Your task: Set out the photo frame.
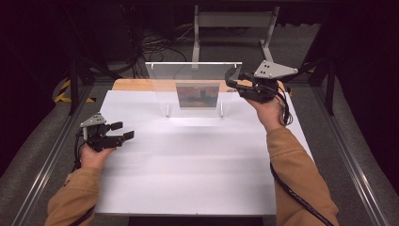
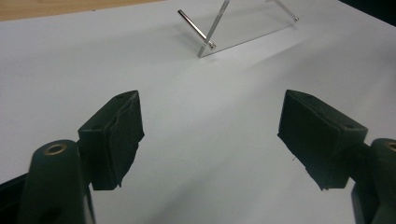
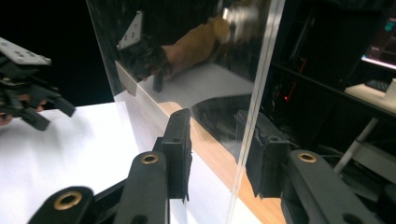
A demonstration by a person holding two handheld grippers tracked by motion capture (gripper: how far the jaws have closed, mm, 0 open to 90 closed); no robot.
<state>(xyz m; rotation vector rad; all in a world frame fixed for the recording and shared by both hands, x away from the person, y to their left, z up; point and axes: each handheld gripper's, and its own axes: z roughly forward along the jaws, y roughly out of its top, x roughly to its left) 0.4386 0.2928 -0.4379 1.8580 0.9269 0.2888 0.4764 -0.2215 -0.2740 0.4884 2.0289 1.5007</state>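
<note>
The left tool (image 1: 109,134) hangs wide open and empty over the near left of the white bench (image 1: 188,169). At the far middle stands the clear acrylic picture stand (image 1: 194,82); the right tool (image 3: 218,154) straddles its right edge, part-open, pads not yet pressing. Best to centre the edge between the pads, then close gently so the sheet neither tips nor slips.

Counter (image 1: 188,165): a wide, flat top covered with a plain white sheet.
Far edge: a strip of light brown wood (image 1: 134,84) peeks out behind the white part.
Standing on it: a clear plastic frame (image 1: 194,87), upright near the far edge (you can see right through it).
Frame's feet: small shiny metal pegs (image 2: 196,29) that touch the white top.
Inside the frame: a small picture (image 1: 197,95), reddish and blurry.
Around the counter: grey floor (image 1: 35,136).
</note>
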